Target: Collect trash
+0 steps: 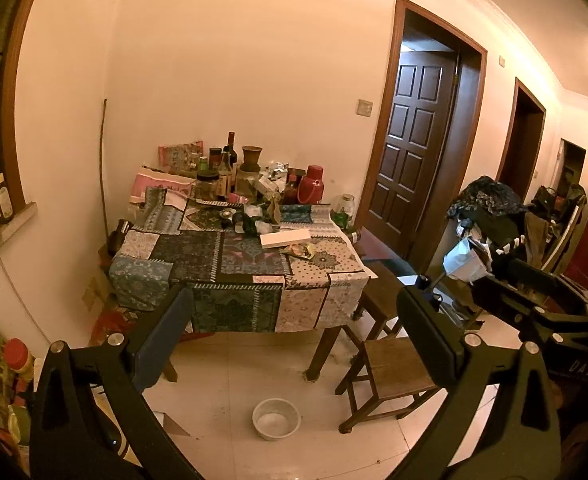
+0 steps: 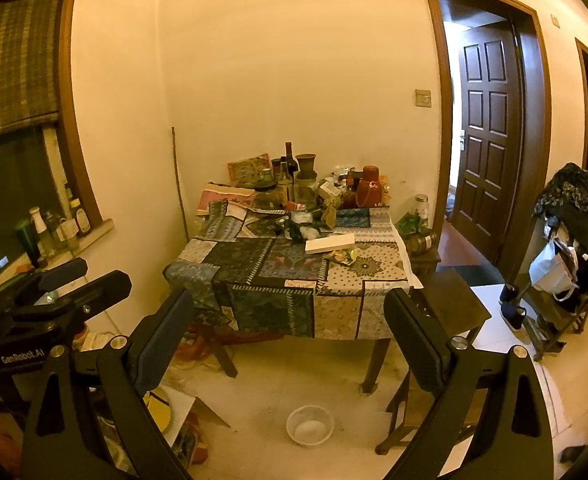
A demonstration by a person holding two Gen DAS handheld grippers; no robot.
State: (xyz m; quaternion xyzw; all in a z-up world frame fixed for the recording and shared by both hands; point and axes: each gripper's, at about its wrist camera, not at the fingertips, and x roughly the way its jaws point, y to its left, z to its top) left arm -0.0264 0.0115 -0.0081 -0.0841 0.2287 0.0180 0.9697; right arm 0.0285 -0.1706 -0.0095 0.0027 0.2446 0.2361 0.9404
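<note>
A table under a patchwork cloth (image 1: 230, 308) (image 2: 278, 312) stands against the far wall. Crumpled wrappers (image 1: 301, 250) (image 2: 343, 256) lie near its right side, beside a flat white box (image 1: 286, 238) (image 2: 329, 243). More crumpled plastic (image 1: 254, 216) (image 2: 305, 224) sits behind the box. My left gripper (image 1: 294, 332) is open and holds nothing, well short of the table. My right gripper (image 2: 290, 340) is open too, also back from the table and above the floor. Each gripper shows at the edge of the other's view.
Bottles, jars and a red thermos (image 1: 311, 190) crowd the table's back. A white bowl (image 1: 276, 419) (image 2: 309, 426) sits on the floor in front. Wooden stools (image 1: 393, 368) (image 2: 453, 304) stand at the table's right. A clothes rack (image 1: 489, 208) and a half-open door (image 2: 489, 140) are further right.
</note>
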